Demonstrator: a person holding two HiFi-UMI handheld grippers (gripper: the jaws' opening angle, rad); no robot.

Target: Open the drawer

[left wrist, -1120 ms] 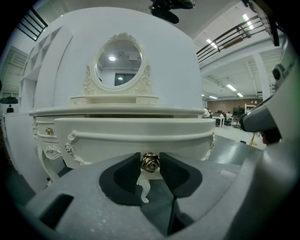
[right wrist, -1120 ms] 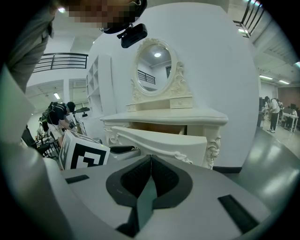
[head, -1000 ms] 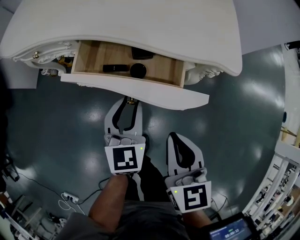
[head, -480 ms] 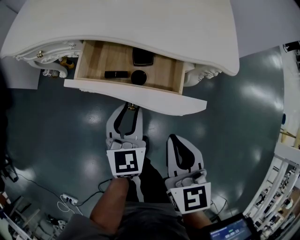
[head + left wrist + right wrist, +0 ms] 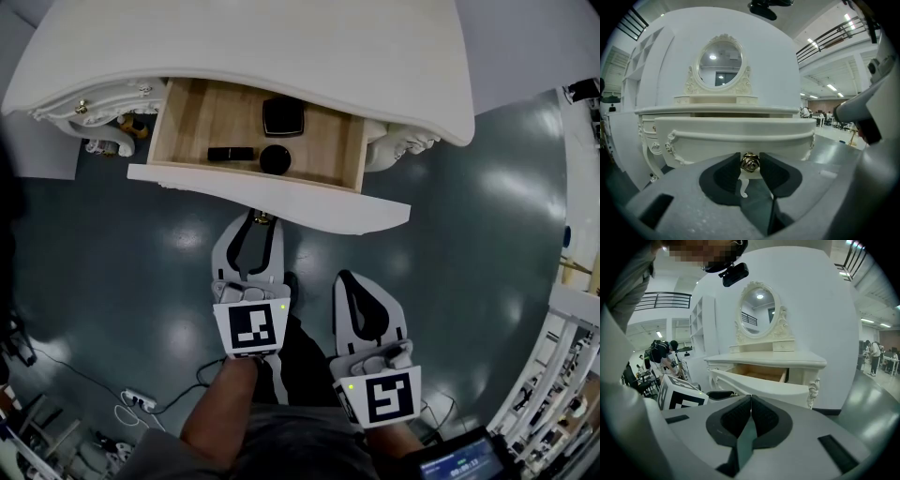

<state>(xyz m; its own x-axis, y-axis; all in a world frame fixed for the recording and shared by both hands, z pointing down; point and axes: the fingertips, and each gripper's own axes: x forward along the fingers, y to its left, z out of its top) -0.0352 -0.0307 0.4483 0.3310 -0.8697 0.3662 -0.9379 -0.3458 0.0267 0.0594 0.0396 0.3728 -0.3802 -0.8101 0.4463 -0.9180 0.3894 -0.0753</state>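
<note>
The drawer (image 5: 281,193) has slid further out. Your left gripper (image 5: 260,221) clamps its knob (image 5: 750,162); your right gripper (image 5: 750,401) is closed, empty. Pull crookedly and the knob could slip free.

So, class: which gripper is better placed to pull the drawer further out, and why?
The left gripper: its jaws clamp the brass knob on the drawer front. The right gripper is shut, empty, and sits back from the drawer.

The pale wooden drawer (image 5: 202,117) runs back under the white dressing-table worktop (image 5: 281,47), its rear hidden; the three small black items (image 5: 275,159) inside are too small to identify.
</note>
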